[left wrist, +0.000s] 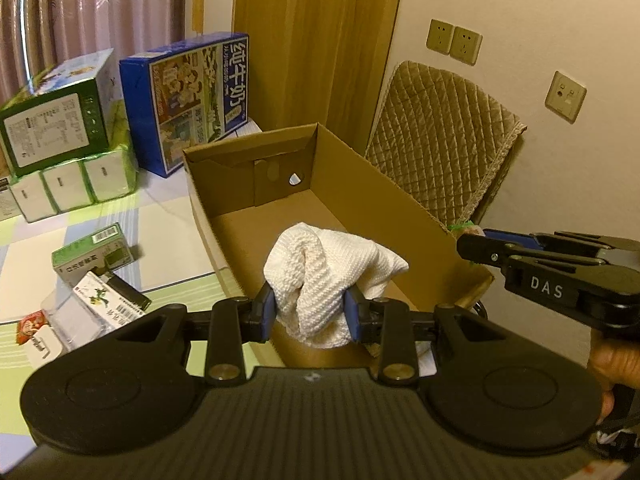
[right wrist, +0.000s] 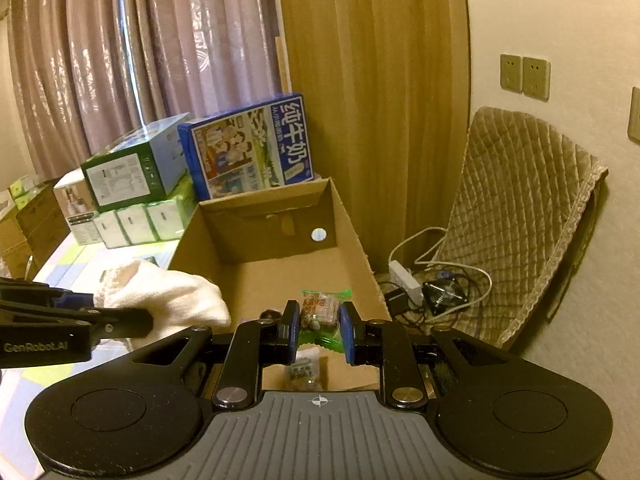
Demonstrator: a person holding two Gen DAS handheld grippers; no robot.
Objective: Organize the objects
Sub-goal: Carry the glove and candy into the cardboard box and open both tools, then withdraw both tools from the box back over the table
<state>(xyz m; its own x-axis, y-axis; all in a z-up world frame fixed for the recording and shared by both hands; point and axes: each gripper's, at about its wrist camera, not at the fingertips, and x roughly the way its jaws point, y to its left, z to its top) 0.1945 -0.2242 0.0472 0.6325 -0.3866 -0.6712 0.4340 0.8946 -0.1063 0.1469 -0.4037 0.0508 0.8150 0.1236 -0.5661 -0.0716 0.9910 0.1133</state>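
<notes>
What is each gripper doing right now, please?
Left gripper: shut on the white cloth, above the cardboard box.
Right gripper: shut on a green snack packet, also over the box.

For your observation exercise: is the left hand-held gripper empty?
No: the left hand-held gripper is clamped on a bunched white cloth above the cardboard box.

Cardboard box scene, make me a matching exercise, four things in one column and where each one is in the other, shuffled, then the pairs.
1. white cloth
2. green-wrapped snack packet
3. blue milk carton
4. quilted cushion

a. leaning on the wall
b. in the right gripper
c. behind the cardboard box
d. in the left gripper

Pairs: 1-d, 2-b, 3-c, 4-a
</notes>
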